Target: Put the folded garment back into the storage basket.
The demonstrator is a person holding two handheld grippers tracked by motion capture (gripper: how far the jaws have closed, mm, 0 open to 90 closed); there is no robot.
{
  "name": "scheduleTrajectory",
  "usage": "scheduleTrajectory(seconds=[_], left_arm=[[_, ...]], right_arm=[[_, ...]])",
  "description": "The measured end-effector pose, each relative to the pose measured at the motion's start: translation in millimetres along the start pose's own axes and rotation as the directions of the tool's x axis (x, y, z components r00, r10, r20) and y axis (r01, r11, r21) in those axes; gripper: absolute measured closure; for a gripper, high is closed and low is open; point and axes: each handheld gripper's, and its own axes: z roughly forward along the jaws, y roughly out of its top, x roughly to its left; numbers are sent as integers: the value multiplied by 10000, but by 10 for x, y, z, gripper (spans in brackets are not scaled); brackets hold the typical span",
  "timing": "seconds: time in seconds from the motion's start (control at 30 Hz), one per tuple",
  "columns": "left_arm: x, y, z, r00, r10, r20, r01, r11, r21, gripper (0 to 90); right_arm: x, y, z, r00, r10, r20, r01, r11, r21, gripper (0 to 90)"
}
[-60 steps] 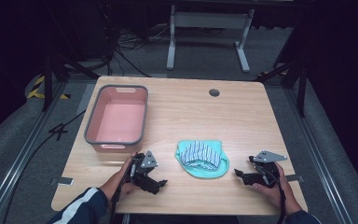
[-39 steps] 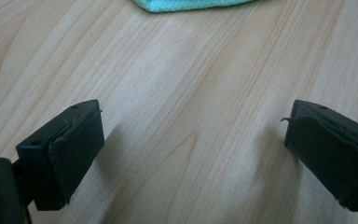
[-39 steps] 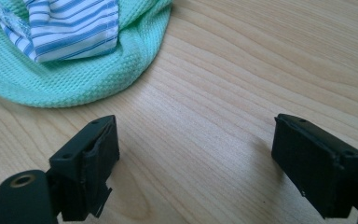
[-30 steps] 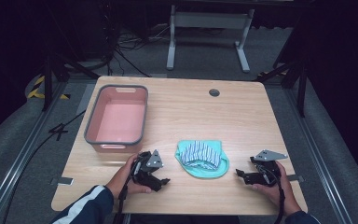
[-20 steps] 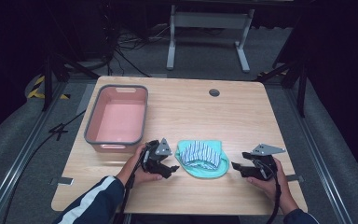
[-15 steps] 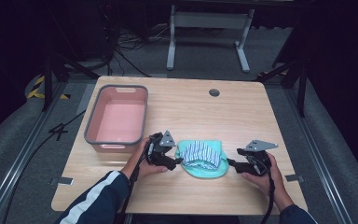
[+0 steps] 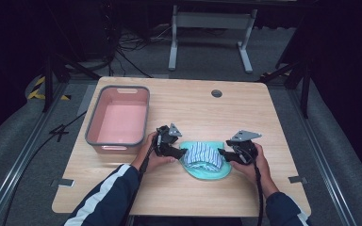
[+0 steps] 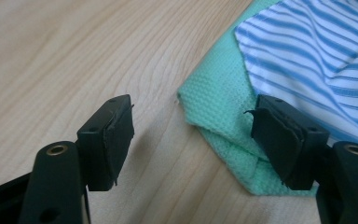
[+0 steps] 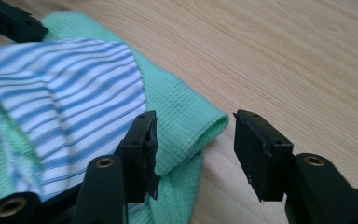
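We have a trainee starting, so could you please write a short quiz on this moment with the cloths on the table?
1. True or false: the striped cloth lies on top of the green cloth.
2. Which is closer to the pink bin: A, left tool, or B, right tool?
3. What spans each tool's open jaws?

Key: 1 true. 2 A. 3 An edge of the green cloth, not yet pinched.
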Motion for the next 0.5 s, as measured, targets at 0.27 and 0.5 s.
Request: scheduleTrajectory(seconds=[0.27,0.5], left_arm=[[6,-50,42,9985,-153,519,158,9998,-105,239],[-74,-90,61,9993,299,214,-292,9991,-312,208]], right_arm=[[-20,-65,121,9984,548,-158,-541,9976,443,482],[-16,-116,122,9930,1002,-619,-983,9946,340,521]])
